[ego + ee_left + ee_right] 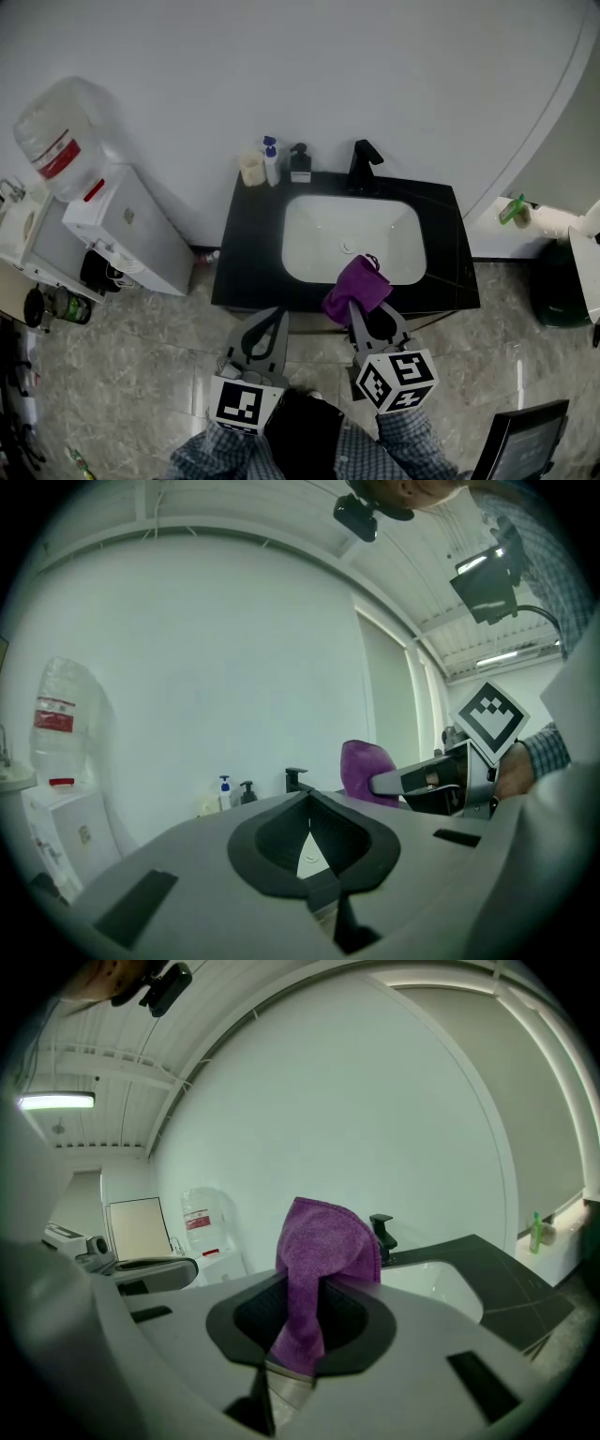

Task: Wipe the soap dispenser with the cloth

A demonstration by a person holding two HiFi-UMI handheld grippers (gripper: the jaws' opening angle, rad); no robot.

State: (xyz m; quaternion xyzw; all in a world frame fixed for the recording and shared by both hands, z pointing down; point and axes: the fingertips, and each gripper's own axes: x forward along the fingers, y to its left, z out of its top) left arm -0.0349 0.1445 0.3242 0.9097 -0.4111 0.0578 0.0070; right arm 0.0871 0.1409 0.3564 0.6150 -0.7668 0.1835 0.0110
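A black pump soap dispenser [300, 162] stands at the back of the black counter [246, 253], left of the black faucet [364, 164]. Beside it are a white bottle with a blue pump [271, 161] and a pale cup [251, 168]. My right gripper [357, 309] is shut on a purple cloth [356, 288] and hovers over the counter's front edge, before the white basin [352, 234]. The cloth [319, 1260] bunches upward out of the jaws. My left gripper [277, 315] hangs shut and empty to the left of it, short of the counter. The dispenser [247, 792] shows far ahead in the left gripper view.
A white water cooler [122, 225] with an upturned jug [61, 136] stands left of the counter. On the right are a green bottle [511, 210] on a white ledge and a dark bin [561, 281]. A dark screen [525, 436] sits at the bottom right. The floor is grey tile.
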